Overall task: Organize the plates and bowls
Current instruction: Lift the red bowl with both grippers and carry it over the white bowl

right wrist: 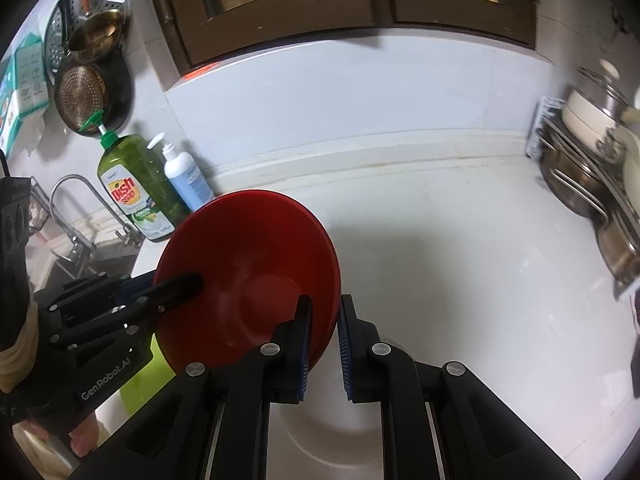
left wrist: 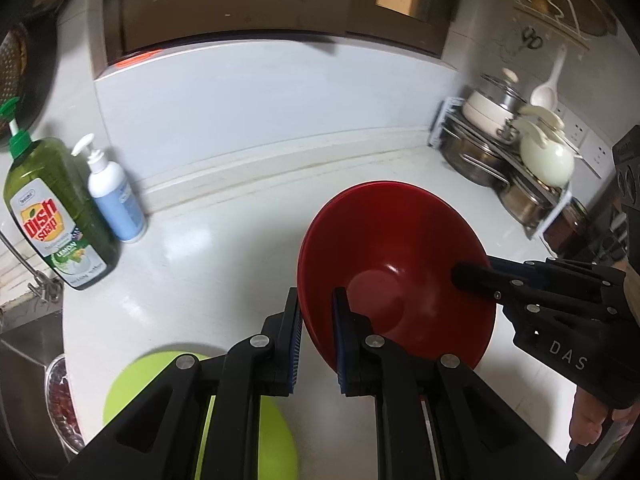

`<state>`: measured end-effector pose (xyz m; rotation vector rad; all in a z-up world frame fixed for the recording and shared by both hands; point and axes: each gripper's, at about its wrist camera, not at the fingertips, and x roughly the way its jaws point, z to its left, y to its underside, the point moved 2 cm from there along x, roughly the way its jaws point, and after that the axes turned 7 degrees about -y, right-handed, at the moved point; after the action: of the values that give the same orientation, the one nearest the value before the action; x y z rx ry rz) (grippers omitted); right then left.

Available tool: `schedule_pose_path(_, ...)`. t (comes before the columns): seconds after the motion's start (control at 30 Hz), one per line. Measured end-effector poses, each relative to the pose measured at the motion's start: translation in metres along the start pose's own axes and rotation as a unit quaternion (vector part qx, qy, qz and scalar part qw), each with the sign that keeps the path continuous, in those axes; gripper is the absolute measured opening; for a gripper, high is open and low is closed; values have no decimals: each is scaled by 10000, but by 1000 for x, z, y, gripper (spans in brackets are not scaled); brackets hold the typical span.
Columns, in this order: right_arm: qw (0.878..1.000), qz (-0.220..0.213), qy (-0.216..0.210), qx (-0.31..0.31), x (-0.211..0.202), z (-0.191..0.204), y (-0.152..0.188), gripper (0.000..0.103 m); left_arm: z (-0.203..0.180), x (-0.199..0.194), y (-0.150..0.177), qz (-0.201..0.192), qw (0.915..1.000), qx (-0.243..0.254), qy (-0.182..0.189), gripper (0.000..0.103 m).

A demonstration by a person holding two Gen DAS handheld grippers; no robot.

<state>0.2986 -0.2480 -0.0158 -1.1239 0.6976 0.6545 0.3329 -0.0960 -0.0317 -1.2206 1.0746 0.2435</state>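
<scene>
Left wrist — white counter point(left wrist: 240, 248), kitchen corner.

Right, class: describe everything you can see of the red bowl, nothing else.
The red bowl is round, wide and shallow, with a small flat base circle inside; it looks like glossy plastic and appears empty. A second red rim edge shows behind it, so it may be two nested bowls. It is tilted up on edge above the white counter. The left gripper pinches one side of the rim, the right gripper the opposite side, each with one finger inside.
</scene>
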Motion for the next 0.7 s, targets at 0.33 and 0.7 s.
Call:
schedule_pose_path(0.33, 9997, 123, 121, 157, -14, -29, 24, 14, -38, 5, 16, 250, 9995, 82, 164, 16)
schedule_pose_path(0.7, 9986, 478, 80, 234, 0, -49, 40, 14, -54, 27, 35, 677, 9976, 57, 120, 16)
